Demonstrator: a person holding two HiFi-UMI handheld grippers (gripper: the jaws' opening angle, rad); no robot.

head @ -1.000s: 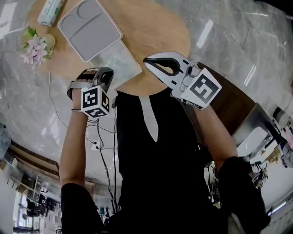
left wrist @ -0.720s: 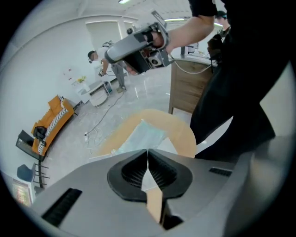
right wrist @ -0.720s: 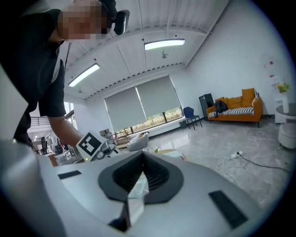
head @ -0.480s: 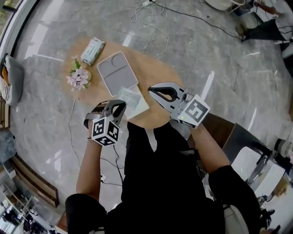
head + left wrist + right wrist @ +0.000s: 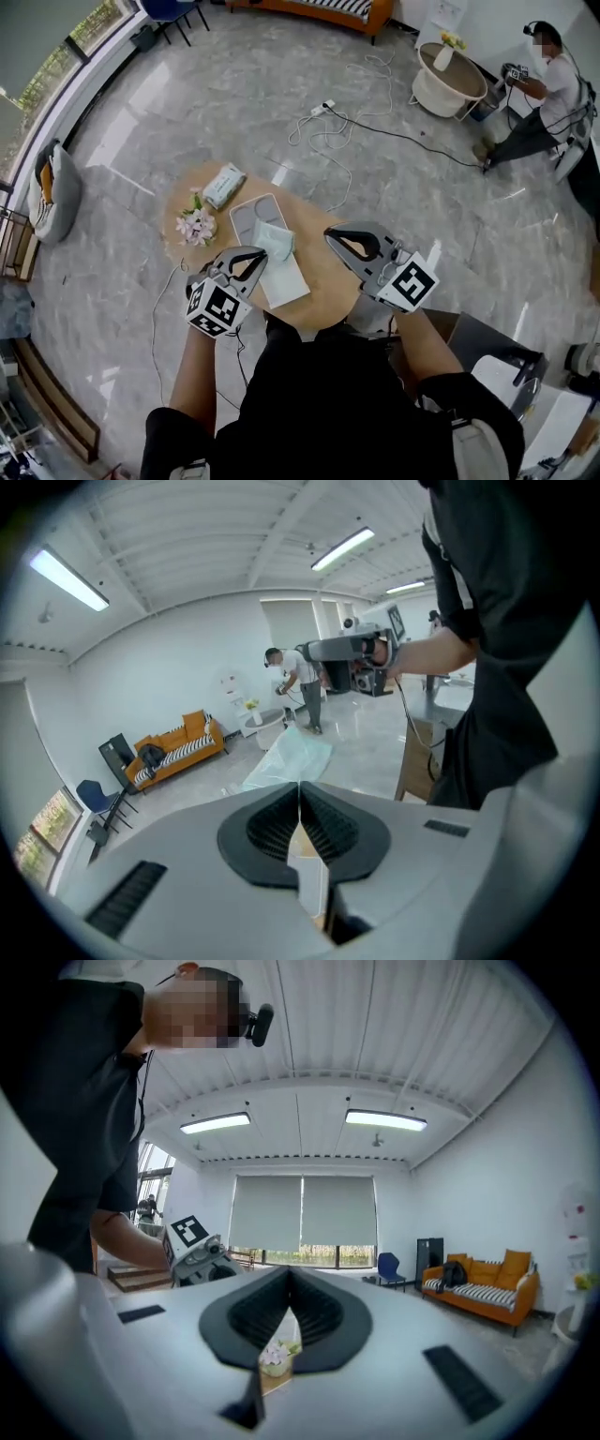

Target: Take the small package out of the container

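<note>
A translucent greenish plastic package (image 5: 274,240) hangs over the near edge of the grey tray (image 5: 251,214) on the small round wooden table (image 5: 328,274). My left gripper (image 5: 263,255) is shut on its edge; in the left gripper view the film (image 5: 291,759) sticks out past the closed pads (image 5: 300,786). A pale flat sheet (image 5: 288,278) lies on the table just below it. My right gripper (image 5: 330,235) is held above the table's right side, shut with nothing in it (image 5: 289,1275).
A pot of pink flowers (image 5: 196,226) and a pack of wipes (image 5: 223,186) sit at the table's far left. Cables (image 5: 349,122) trail over the marble floor. A person (image 5: 544,84) stands far off at the right, beside a white round tub (image 5: 450,73). An orange sofa (image 5: 178,747) lines the wall.
The head view has pulled far back from the table, so the table looks much smaller. The package has shifted from beside the tray onto its near edge, at the left gripper's tips.
</note>
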